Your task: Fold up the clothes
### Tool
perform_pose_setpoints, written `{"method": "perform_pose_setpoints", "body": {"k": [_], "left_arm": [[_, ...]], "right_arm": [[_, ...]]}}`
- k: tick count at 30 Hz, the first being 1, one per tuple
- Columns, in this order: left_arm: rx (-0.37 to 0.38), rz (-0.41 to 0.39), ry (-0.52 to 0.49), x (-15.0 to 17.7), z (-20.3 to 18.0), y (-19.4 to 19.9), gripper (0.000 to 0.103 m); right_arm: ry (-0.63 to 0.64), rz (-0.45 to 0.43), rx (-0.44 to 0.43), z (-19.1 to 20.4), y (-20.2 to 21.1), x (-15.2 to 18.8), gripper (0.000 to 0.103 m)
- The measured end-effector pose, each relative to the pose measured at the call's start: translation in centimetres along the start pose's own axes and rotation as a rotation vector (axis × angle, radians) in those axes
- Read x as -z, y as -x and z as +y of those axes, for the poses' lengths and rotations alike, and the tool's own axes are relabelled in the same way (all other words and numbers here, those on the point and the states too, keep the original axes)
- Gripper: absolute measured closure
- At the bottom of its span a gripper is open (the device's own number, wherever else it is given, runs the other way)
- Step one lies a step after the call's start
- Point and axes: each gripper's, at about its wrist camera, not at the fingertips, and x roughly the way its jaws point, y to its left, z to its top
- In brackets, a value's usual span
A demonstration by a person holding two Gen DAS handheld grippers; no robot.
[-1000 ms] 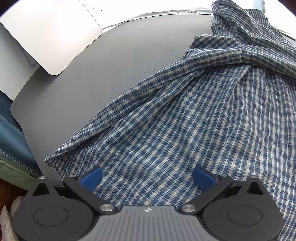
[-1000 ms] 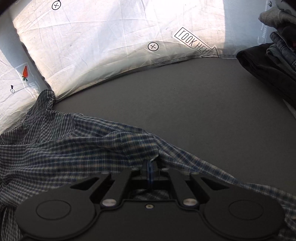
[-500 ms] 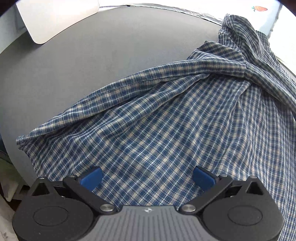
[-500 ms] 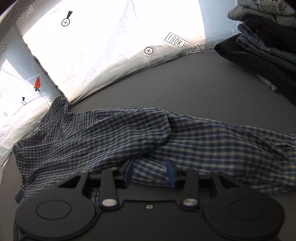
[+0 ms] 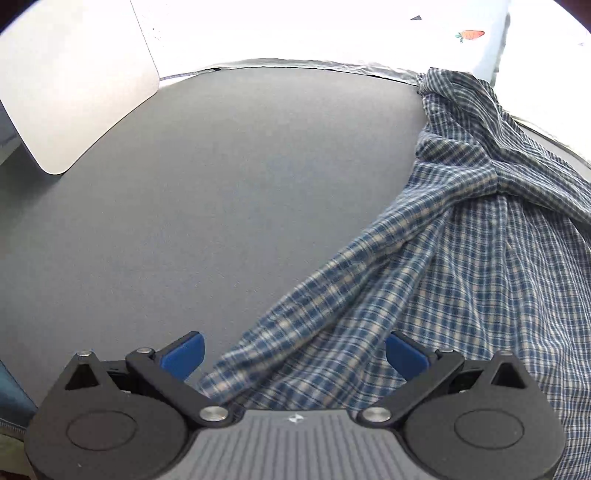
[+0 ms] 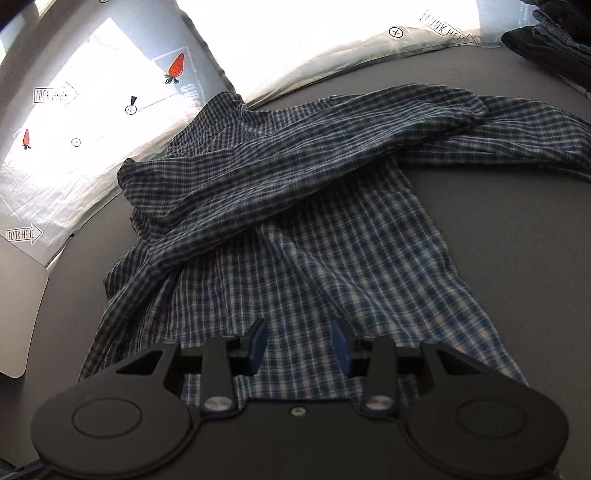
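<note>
A blue and white plaid shirt [image 6: 303, 236] lies crumpled on the grey surface [image 5: 221, 192], with one sleeve thrown across its body toward the right. In the left wrist view the shirt [image 5: 461, 280] fills the right side and its lower corner reaches between the fingers. My left gripper [image 5: 293, 354] is wide open above that corner, its blue pads clear of the cloth. My right gripper [image 6: 299, 345] hovers over the shirt's lower hem with its jaws partly apart and nothing pinched between the pads.
White pillows [image 6: 110, 92] printed with carrots and arrows line the far edge. A stack of folded dark clothes [image 6: 550, 33] sits at the far right. A white rounded panel [image 5: 70, 85] stands at the far left. Bare grey surface lies left of the shirt.
My right gripper let go of the shirt fold it pinched, opened, and pulled back toward the hem. My left gripper, still open, slid left so the shirt's corner now lies between its fingers.
</note>
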Motion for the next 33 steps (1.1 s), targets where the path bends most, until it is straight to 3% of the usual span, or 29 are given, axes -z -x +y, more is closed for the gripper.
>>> {"method": "perform_pose_setpoints", "body": {"k": [7,13,25,33], "left_arm": [[-0.032,-0.005,-0.047,0.0,8.6,-1.7,0.0],[-0.029,0.055,-0.019,0.3,13.3,-3.5,0.0],[0.06,0.099,-0.085,1.0,15.0,-5.5,0.0],[0.107,0.083,-0.162,0.9,14.3,-5.6,0.0]], "right_arm": [[-0.071,0.051,-0.073,7.8,-2.5,4.7,0.063],[-0.068,0.095,-0.127,13.6,-3.4,7.5,0.062],[-0.113,0.165,-0.191,18.2,-3.1,11.3,0.064],[-0.111,0.14,-0.263,20.0,-2.3,12.1,0.079]]}}
